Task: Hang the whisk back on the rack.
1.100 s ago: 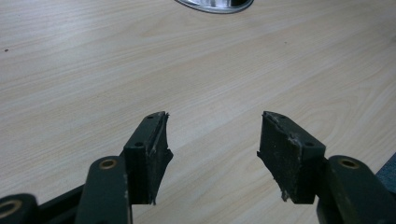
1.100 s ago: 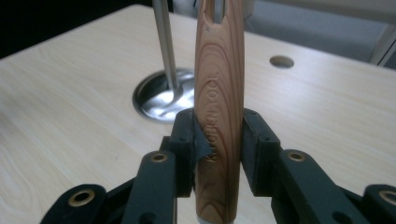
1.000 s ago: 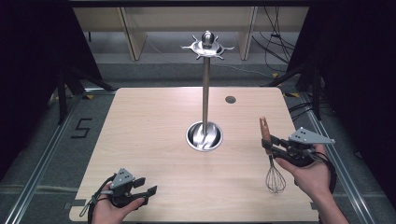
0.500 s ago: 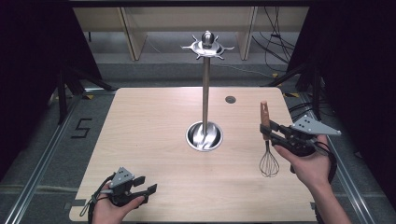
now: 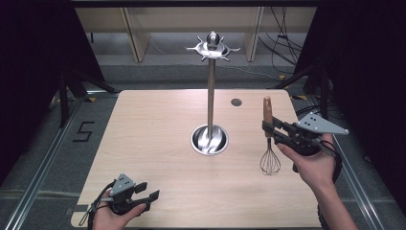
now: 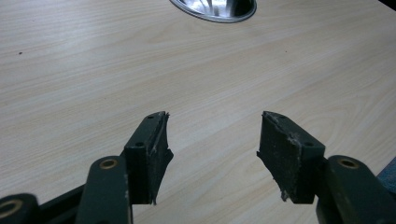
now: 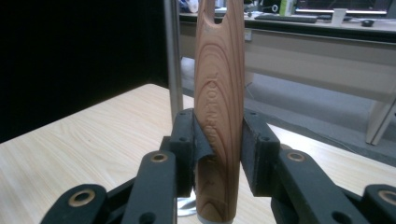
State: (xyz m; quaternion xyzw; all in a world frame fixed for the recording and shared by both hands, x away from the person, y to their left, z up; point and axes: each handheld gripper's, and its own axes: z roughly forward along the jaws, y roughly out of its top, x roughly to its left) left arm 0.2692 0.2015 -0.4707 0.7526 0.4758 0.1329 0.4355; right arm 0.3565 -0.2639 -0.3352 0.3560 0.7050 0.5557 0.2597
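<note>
Whisk [image 5: 269, 148] hung upright over the table's [image 5: 158, 124] right side, its wooden handle clamped in the right claw [image 5: 271, 129], apparently for hooking onto the stand [image 5: 210, 96]. Left claw [image 5: 146, 197] rested open, holding nothing.

One whisk [image 5: 269, 143], one stand [image 5: 210, 100] (steel) — two tongs.

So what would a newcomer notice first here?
The tall steel utensil stand at the table's centre, with hooks on top. Then the whisk, held upright by its wooden handle in the right gripper at the right side. The left gripper rests open near the front edge.
</note>
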